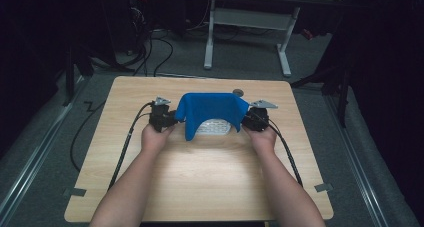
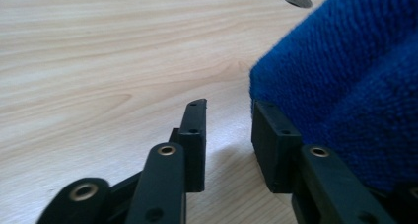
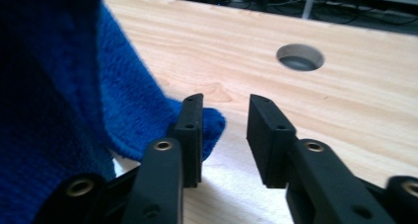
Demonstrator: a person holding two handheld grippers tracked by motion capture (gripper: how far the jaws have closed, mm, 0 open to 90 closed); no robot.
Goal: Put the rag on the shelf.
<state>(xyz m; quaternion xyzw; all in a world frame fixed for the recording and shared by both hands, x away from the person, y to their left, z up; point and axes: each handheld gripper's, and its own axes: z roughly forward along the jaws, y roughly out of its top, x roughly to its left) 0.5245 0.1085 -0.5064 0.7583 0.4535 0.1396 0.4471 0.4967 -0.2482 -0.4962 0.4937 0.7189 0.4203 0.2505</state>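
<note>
A blue towel [image 1: 210,109] lies draped over a white perforated object [image 1: 214,126] in the middle of the wooden table [image 1: 200,182]. My left gripper [image 1: 165,116] is at the towel's left edge and my right gripper [image 1: 255,118] at its right edge. In the left gripper view the left gripper [image 2: 227,110] is open over bare wood, and the towel [image 2: 345,86] rests against the outside of its right jaw. In the right gripper view the right gripper [image 3: 226,103] is open with nothing in its gap. There the towel [image 3: 59,86] hangs beside its left jaw, one corner [image 3: 213,123] poking past it.
A round cable hole [image 1: 238,92] sits in the table just behind the towel, also seen as the hole [image 3: 299,57] ahead of the right gripper. Cables trail from both grippers toward the near table edge. A white desk frame [image 1: 247,32] stands on the floor beyond.
</note>
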